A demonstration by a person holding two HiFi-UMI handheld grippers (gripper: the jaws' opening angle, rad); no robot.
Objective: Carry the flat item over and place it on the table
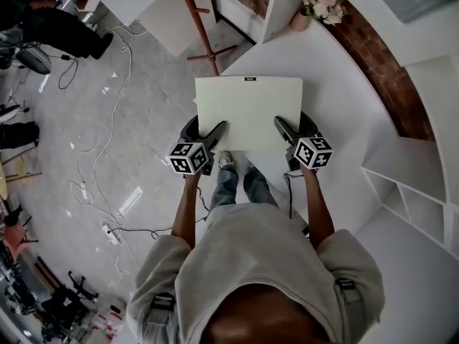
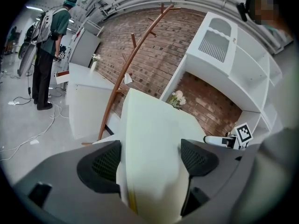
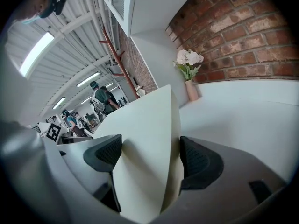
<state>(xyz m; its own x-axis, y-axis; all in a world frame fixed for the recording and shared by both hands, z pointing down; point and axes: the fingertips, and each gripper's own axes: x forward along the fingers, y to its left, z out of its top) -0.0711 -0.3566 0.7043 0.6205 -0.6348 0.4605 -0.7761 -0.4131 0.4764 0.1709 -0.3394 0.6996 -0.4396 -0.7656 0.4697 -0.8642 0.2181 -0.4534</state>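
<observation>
You hold the board (image 1: pixel 249 113) level in front of you with both grippers, one at each near corner. Your left gripper (image 2: pixel 153 158) is clamped on the board's near left corner, and its jaws press the pale sheet from both sides. Your right gripper (image 3: pixel 152 157) grips the near right corner the same way, with the board's edge wedged between its pads. The board sits over the near edge of the white worktop (image 1: pixel 337 106), with its far edge toward the wall. Whether it touches the worktop cannot be told. A vase of flowers (image 1: pixel 319 9) stands at the worktop's far end, well apart from the board. A brown coat stand (image 1: pixel 201 20) rises from the floor just beyond the board's far left corner.
</observation>
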